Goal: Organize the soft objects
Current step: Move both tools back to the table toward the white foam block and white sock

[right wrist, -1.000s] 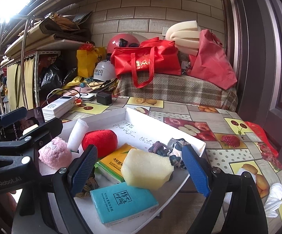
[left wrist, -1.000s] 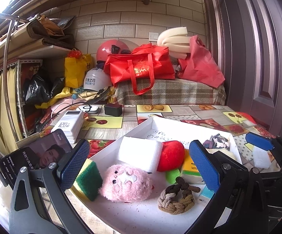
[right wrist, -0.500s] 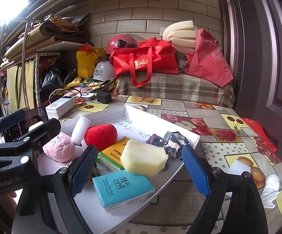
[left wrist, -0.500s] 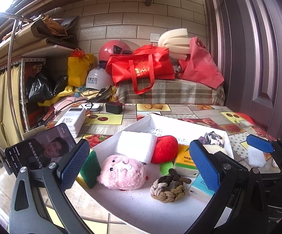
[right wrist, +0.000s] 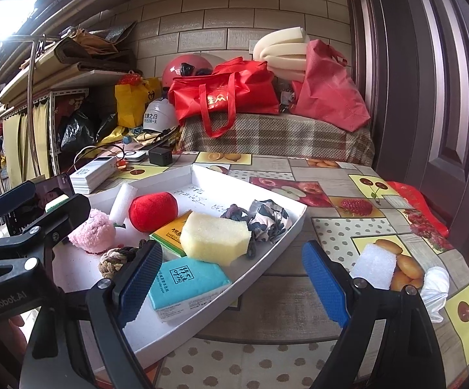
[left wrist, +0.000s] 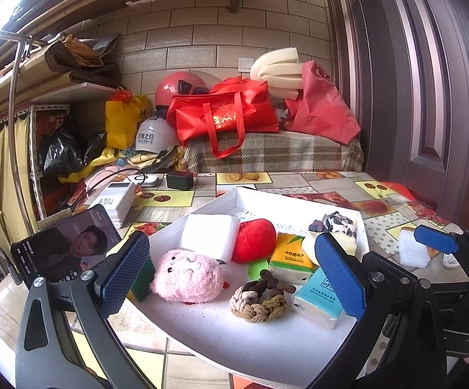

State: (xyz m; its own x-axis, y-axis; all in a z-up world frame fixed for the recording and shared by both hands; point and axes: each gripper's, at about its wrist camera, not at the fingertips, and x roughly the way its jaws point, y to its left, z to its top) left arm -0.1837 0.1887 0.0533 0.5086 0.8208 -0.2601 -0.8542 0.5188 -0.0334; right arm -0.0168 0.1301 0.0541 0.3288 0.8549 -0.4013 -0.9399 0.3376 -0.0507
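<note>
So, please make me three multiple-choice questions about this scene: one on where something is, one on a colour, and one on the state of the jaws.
1. Where does the white foam block lie?
A. inside the white tray
B. on the tablecloth, outside the tray
C. on the red bag

2. What colour is the tissue pack nearest the right gripper?
A. teal
B. purple
C. black

3. How do the jaws of the left gripper stand?
A. shut on the pink plush
B. shut on nothing
C. open, holding nothing

Answers:
1 B: the right wrist view shows the block on the fruit-pattern cloth, right of the white tray.
2 A: its wrapper is teal with dark lettering.
3 C: the blue pads are wide apart, and the pink plush rests in the tray beyond them.
</note>
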